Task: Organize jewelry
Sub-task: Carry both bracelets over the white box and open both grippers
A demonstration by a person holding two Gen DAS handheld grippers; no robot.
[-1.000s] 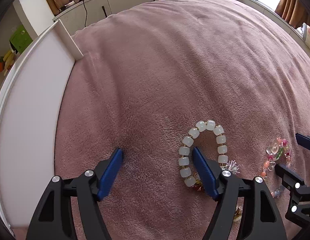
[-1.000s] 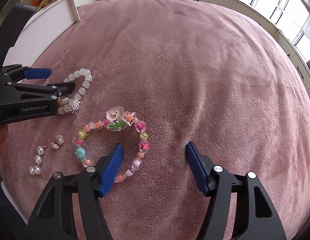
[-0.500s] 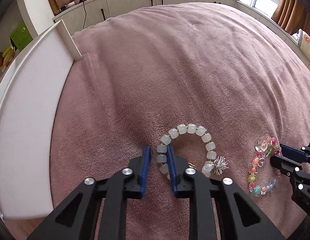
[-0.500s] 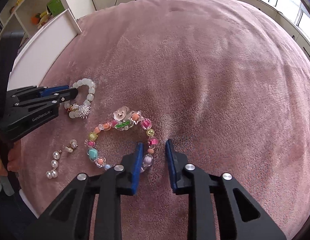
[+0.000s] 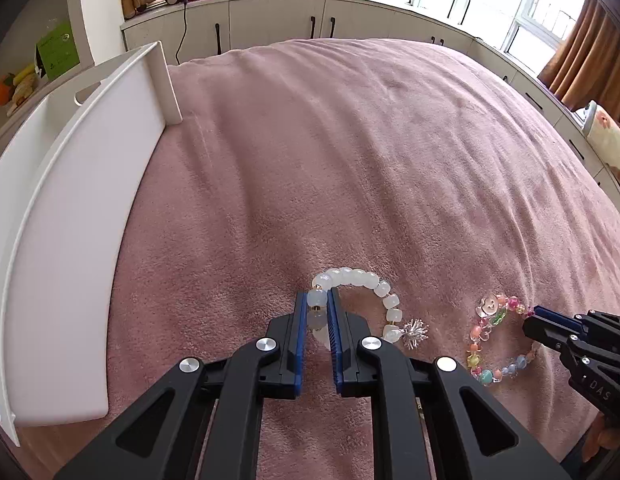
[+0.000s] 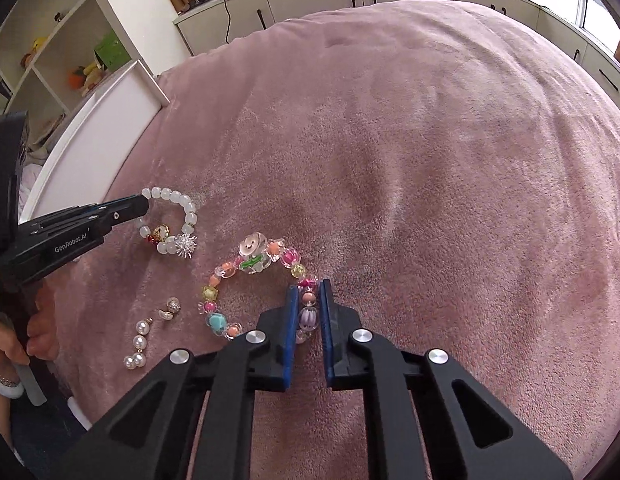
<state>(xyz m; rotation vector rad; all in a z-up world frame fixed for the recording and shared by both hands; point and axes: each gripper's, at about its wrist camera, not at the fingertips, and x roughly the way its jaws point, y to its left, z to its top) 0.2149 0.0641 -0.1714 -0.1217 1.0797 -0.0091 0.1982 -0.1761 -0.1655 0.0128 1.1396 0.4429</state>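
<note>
A white bead bracelet point(image 5: 364, 280) with a silver spiky charm point(image 5: 414, 332) lies on the pink blanket. My left gripper point(image 5: 318, 300) is shut on its left side. It also shows in the right wrist view point(image 6: 177, 204). A colourful bead bracelet point(image 6: 253, 264) with a smiley button lies to the right. My right gripper point(image 6: 307, 296) is shut on its right side, on a purple and a pink bead. That bracelet also shows in the left wrist view point(image 5: 486, 328). Both bracelets look slightly raised at the held side.
A white tray point(image 5: 81, 208) stands at the blanket's left edge. Pearl earrings point(image 6: 139, 344) and a small gold earring point(image 6: 169, 308) lie at the near left. White cabinets point(image 5: 269, 24) and a shelf unit point(image 6: 49, 40) stand behind the bed.
Both grippers went from wide open to shut: the left closed on the white bracelet, the right on the colourful one. Both views have tilted up, showing more of the room.
</note>
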